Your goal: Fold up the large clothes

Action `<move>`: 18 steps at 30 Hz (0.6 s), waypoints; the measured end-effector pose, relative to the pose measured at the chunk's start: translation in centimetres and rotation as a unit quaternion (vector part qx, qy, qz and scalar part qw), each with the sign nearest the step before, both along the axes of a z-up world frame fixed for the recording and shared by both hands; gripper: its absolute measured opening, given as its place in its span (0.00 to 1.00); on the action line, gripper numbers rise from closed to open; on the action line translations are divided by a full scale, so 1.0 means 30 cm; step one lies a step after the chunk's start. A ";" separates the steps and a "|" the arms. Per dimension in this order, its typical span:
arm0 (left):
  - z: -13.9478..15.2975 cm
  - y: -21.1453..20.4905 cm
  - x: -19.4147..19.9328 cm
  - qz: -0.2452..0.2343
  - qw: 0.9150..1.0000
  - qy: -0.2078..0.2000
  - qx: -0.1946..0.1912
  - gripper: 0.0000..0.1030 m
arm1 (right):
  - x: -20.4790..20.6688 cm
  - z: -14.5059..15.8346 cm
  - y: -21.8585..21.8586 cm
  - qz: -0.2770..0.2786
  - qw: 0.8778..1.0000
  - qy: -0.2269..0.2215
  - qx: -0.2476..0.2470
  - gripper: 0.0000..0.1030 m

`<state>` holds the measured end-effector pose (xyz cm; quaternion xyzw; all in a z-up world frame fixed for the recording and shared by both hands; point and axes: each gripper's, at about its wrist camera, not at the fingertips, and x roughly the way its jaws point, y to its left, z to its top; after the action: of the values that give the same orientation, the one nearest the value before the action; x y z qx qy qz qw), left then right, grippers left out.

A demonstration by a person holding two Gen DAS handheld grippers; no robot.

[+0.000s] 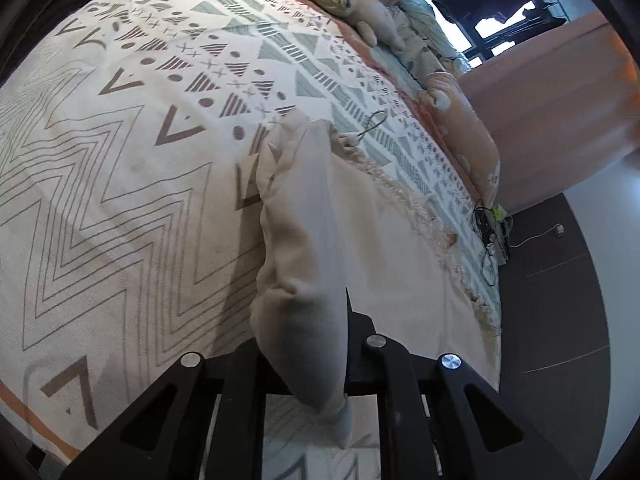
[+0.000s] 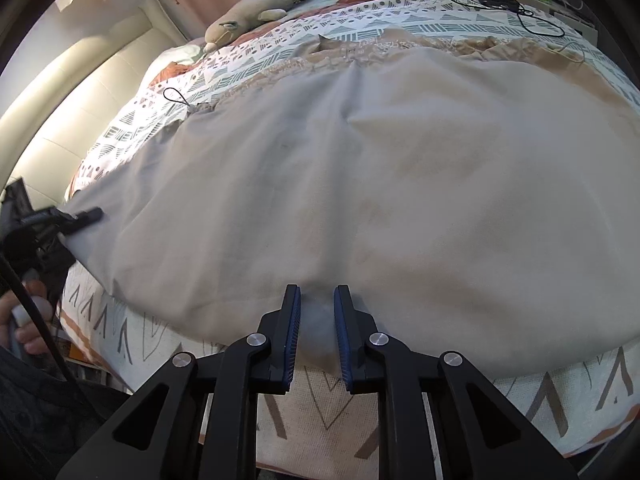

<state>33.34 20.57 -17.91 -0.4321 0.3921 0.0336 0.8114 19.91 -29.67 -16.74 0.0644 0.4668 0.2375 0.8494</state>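
A large beige garment (image 2: 400, 168) lies spread on the patterned bedspread (image 2: 320, 420), its lace-trimmed edge at the far side. My right gripper (image 2: 317, 300) is open, its blue-padded fingers (image 2: 292, 328) either side of the garment's near hem. My left gripper (image 1: 312, 344) is shut on a bunched edge of the same garment (image 1: 304, 240) and lifts it off the bed; the cloth hides its fingertips. In the right wrist view the left gripper (image 2: 80, 216) shows at the garment's left edge.
A plush toy (image 1: 352, 4) and pillows (image 1: 460, 120) lie at the head of the bed. Black cables (image 2: 500, 4) lie on the far corner. A thin cord loop (image 1: 372, 122) sits by the garment's corner. Dark floor (image 1: 560, 280) borders the bed.
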 end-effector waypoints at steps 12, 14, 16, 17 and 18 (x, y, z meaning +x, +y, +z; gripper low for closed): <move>0.327 -0.193 0.086 -0.065 0.993 -0.090 -0.028 0.12 | 0.051 -0.040 -0.056 0.000 0.998 0.039 0.055 0.12; 0.364 -0.232 0.103 -0.078 0.991 -0.101 -0.036 0.12 | 0.063 -0.052 -0.075 0.002 0.996 0.049 0.073 0.12; 0.397 -0.274 0.120 -0.091 0.989 -0.111 -0.041 0.12 | 0.069 -0.058 -0.089 0.002 0.995 0.053 0.083 0.12; 0.407 -0.293 0.127 -0.097 0.988 -0.114 -0.045 0.12 | 0.069 -0.059 -0.094 0.002 0.995 0.053 0.085 0.12; 0.417 -0.313 0.134 -0.104 0.986 -0.117 -0.050 0.12 | 0.069 -0.060 -0.097 0.002 0.995 0.053 0.086 0.12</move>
<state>37.38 11.18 -5.40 -0.4298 0.3380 -0.1210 0.8285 21.97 -32.59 -18.55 0.1490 0.4893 0.2752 0.8141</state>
